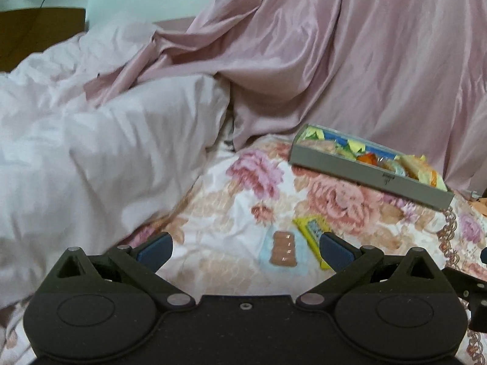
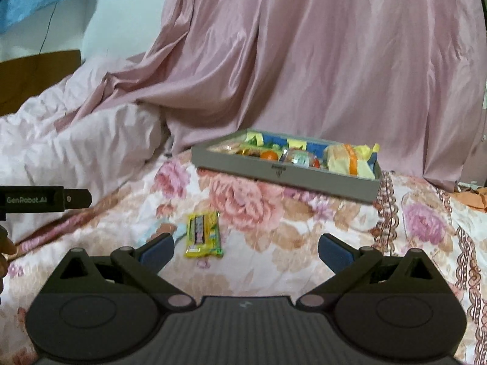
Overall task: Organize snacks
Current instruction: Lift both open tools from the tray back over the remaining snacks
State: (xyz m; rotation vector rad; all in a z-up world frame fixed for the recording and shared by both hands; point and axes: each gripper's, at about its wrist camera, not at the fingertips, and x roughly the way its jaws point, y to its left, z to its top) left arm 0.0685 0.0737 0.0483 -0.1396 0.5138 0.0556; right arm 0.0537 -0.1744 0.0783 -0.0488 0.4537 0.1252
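Both the left gripper (image 1: 245, 251) and right gripper (image 2: 246, 251) hover with jaws spread, empty, over the floral bedspread (image 2: 274, 243). A yellow wrapped snack bar (image 2: 203, 234) and pale-blue biscuit packet (image 1: 283, 250) (somewhat blurred) lie near the shallow grey snack-filled box (image 2: 283, 175).

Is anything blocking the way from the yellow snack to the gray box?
Nothing visible does. The yellow snack packet lies on bare flowered bedspread, with only open cloth between it and the gray box. The right gripper hangs open beside it.
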